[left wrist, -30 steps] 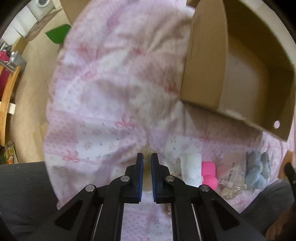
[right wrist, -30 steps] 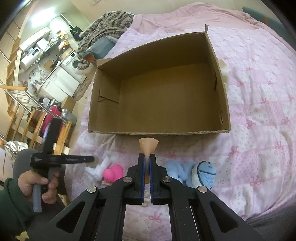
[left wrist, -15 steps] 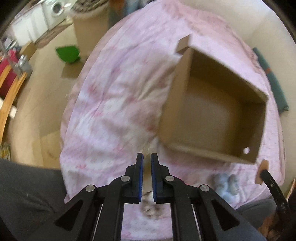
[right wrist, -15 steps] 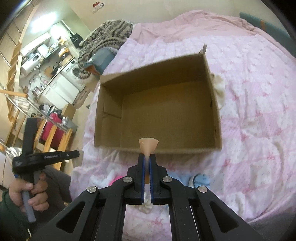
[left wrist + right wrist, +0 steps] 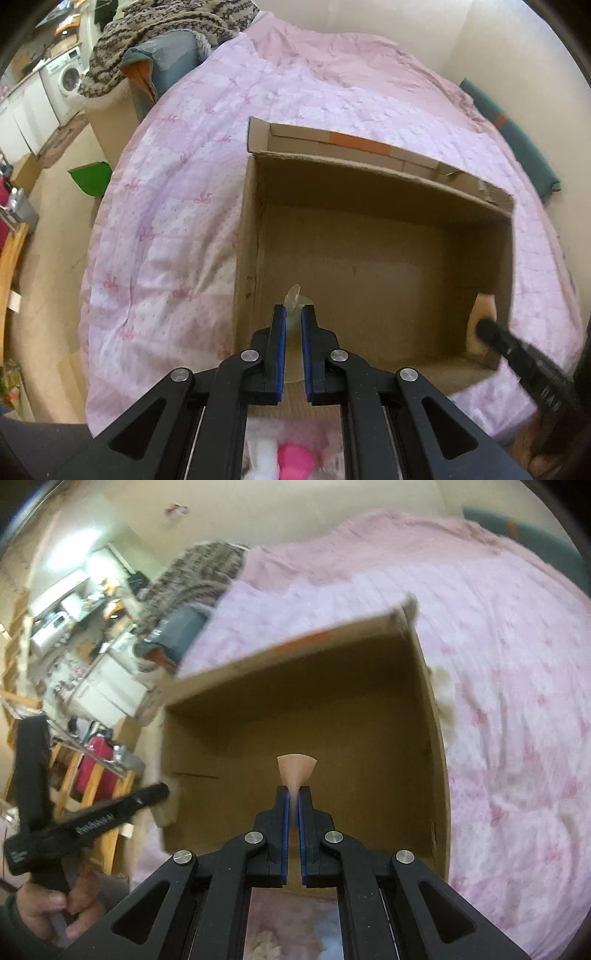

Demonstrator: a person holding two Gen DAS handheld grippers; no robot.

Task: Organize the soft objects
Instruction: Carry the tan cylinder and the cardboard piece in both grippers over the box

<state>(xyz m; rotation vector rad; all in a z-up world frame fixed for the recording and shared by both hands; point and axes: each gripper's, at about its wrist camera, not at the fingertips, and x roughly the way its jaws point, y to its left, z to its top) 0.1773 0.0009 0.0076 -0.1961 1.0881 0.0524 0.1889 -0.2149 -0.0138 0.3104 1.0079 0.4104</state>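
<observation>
Pink bedding with a bow print covers the bed that carries the work; floor, a washing machine and a knitted throw lie at far left in the left wrist view. A green item sits on the floor beside the bed. An open cardboard box rests on the bedding, its interior bare. The left gripper hangs over the box's near left corner, its fingers closed on a pale translucent piece that sticks out past the tips. Below that gripper, on the bedding outside the box, a white soft item and a pink soft item lie touching each other. At the box's near right corner, the right gripper's black tip holds a peach piece just inside the wall. In the right wrist view, which is blurred, a hand at lower left holds the left gripper's handle. The right gripper points into the box, fingers shut on the fan-shaped peach piece. Beneath it, a pale item and a blue item show on the bedding, too blurred to identify.
</observation>
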